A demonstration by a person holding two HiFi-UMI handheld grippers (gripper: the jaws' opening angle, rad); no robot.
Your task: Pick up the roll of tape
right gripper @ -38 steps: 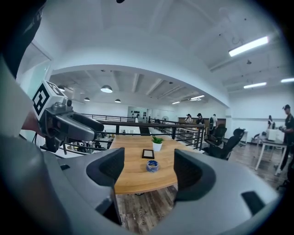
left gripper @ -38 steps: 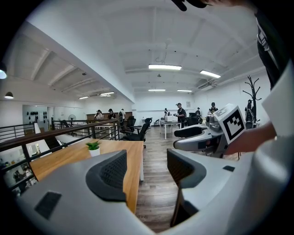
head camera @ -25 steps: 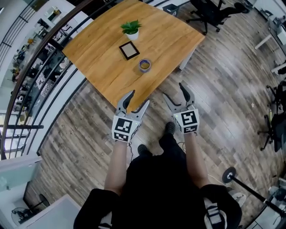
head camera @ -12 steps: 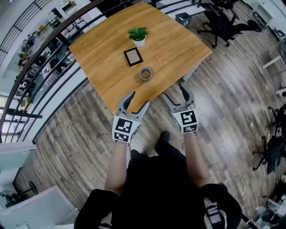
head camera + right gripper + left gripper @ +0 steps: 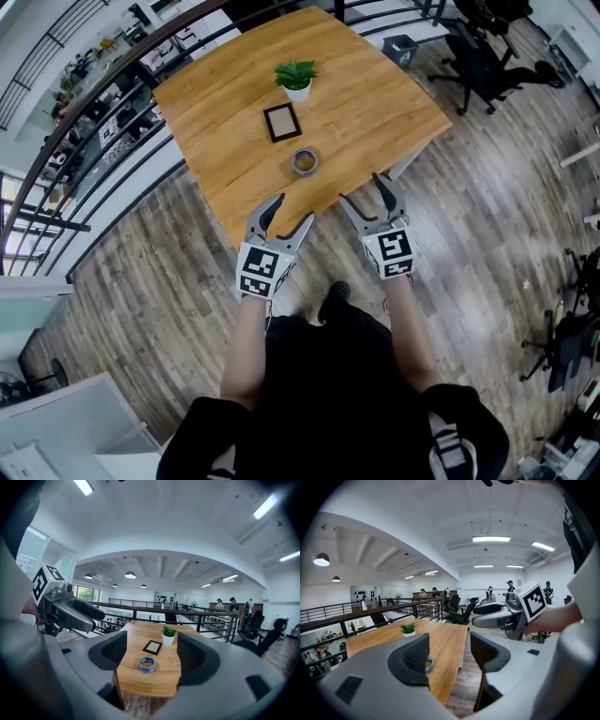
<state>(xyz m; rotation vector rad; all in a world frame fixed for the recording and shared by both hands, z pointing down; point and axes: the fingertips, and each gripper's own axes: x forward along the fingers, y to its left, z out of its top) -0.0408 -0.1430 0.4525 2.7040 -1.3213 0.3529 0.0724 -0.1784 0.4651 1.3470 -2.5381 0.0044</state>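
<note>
— Since a second ago you have closed on the tabletop (image 5: pixel 375 103). It fills more of the head view, and the roll of tape (image 5: pixel 304 162) sits nearer your grippers than it did.

— Agreed. Seen from the head view, the tips of your left gripper (image 5: pixel 291 208) overlap the tabletop's near edge. Your right gripper (image 5: pixel 362 188) has its tips just at that edge, over the wood floor (image 5: pixel 487 216).

— Your left jaws stand wide apart with nothing between them. In the left gripper view the tape peeks out just past the left pad, lying on the wood.

— Your right jaws are the same: spread wide and empty. The right gripper view frames the tape in the gap between them, ahead on the tabletop and untouched.

— The tape lies flat, hole up, near the front edge. Beyond it lies a small dark picture frame (image 5: pixel 282 122), and beyond that stands a potted plant (image 5: pixel 296 79) in a white pot.

— All three are apart from one another, in a rough line running away from you.

— A dark railing (image 5: pixel 206 613) runs behind the tabletop, and office chairs (image 5: pixel 487 56) stand off to your right.
</note>
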